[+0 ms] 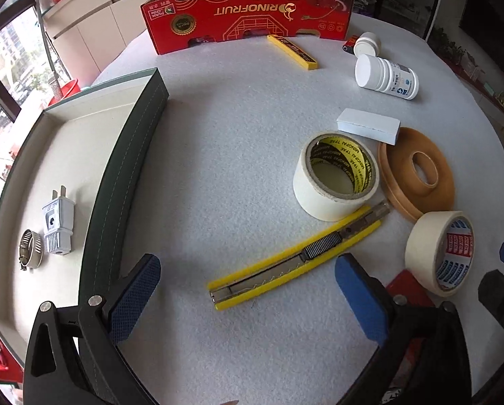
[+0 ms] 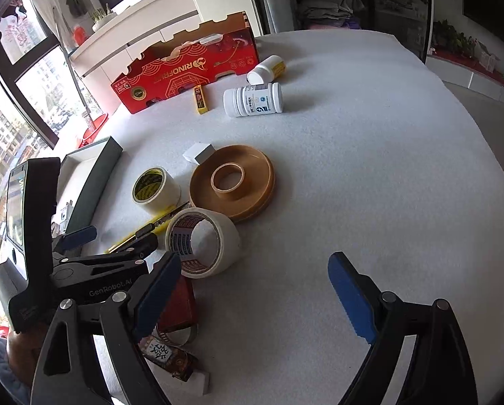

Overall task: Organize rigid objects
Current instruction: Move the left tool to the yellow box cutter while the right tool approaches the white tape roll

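Both grippers' fingers spread wide, the left gripper [image 1: 248, 287] straddles the yellow utility knife [image 1: 296, 258], untouched.

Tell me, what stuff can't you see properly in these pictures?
- Red item: right wrist view, mostly behind the right gripper's finger.
- Utility knife: same view, its handle end hidden by the left gripper.
- Small battery: left wrist view, largely behind a white bottle.

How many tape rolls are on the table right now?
3: a cream roll with a yellow-black core beside the utility knife, a brown roll lying flat behind it, and a cream roll on edge nearest the camera. More may be hidden.
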Available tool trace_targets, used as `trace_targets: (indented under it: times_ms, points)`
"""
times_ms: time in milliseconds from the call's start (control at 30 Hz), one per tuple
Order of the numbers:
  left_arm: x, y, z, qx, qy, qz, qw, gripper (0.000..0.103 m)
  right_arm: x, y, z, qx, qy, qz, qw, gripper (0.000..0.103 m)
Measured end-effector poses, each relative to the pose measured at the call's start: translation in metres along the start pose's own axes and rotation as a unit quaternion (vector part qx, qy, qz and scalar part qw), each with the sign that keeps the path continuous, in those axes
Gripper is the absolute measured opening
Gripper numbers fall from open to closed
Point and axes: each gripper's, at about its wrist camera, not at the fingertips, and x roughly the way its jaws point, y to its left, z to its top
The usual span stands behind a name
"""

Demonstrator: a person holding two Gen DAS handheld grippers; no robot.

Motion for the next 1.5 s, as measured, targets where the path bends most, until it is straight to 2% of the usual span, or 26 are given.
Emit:
trace_targets:
  times_ms: [167,233,367,467,600,667,800,867,933,1000,1100,1200,1400,1500]
  points:
    - [-0.003,-0.009,0.0,0.031,-0.01,0.008,0.9994,0.103,0.015,0.024,0.004,-0.048,0.01,0.004,0.999,0.09]
    - [-0.003,-0.009,0.002,0.029,-0.015,0.014,0.9994,0.103,0.022,0.029,0.005,-0.063,0.012,-0.014,0.998,0.09]
    - [0.001,-0.001,0.006,0.013,-0.008,-0.013,0.9998,0.103,0.033,0.024,0.013,-0.059,0.028,-0.007,0.998,0.09]
    - [0.001,0.002,0.006,0.027,-0.011,-0.025,0.9993,0.103,0.038,0.02,0.015,-0.06,0.046,0.01,0.997,0.09]
    - [0.003,0.007,0.008,0.022,-0.007,-0.036,0.9991,0.103,0.043,0.026,0.011,-0.091,0.065,0.025,0.993,0.09]
    - [0.0,0.002,0.005,0.035,-0.006,-0.042,0.9985,0.103,0.048,0.025,0.01,-0.096,0.064,-0.001,0.993,0.088]
    - [-0.006,-0.017,-0.007,0.088,-0.016,-0.071,0.9935,0.103,0.04,0.003,0.01,-0.047,0.046,-0.033,0.997,0.082]
    - [-0.011,-0.028,-0.016,0.116,-0.02,-0.088,0.9892,0.103,0.031,-0.011,0.009,-0.042,0.033,-0.07,0.996,0.082]
    - [-0.02,-0.037,-0.025,0.14,-0.023,-0.133,0.981,0.102,0.026,-0.031,0.007,-0.032,0.029,-0.109,0.993,0.082]
    - [-0.032,-0.039,-0.03,0.137,-0.03,-0.167,0.976,0.103,0.021,-0.05,0.003,-0.014,0.031,-0.123,0.992,0.082]
    - [-0.04,-0.03,-0.02,0.099,-0.056,-0.133,0.9847,0.103,0.01,-0.069,-0.001,0.015,0.021,-0.086,0.996,0.082]
    - [-0.035,-0.026,-0.008,0.065,-0.047,-0.124,0.9891,0.103,0.008,-0.07,-0.002,0.012,0.015,-0.073,0.997,0.082]
    - [-0.015,-0.04,-0.006,0.083,-0.017,-0.11,0.9903,0.103,0.018,-0.052,0.005,-0.015,0.01,-0.069,0.997,0.082]
    - [-0.011,-0.048,-0.007,0.085,-0.021,-0.103,0.9908,0.103,0.029,-0.05,0.008,-0.016,0.017,-0.066,0.998,0.082]
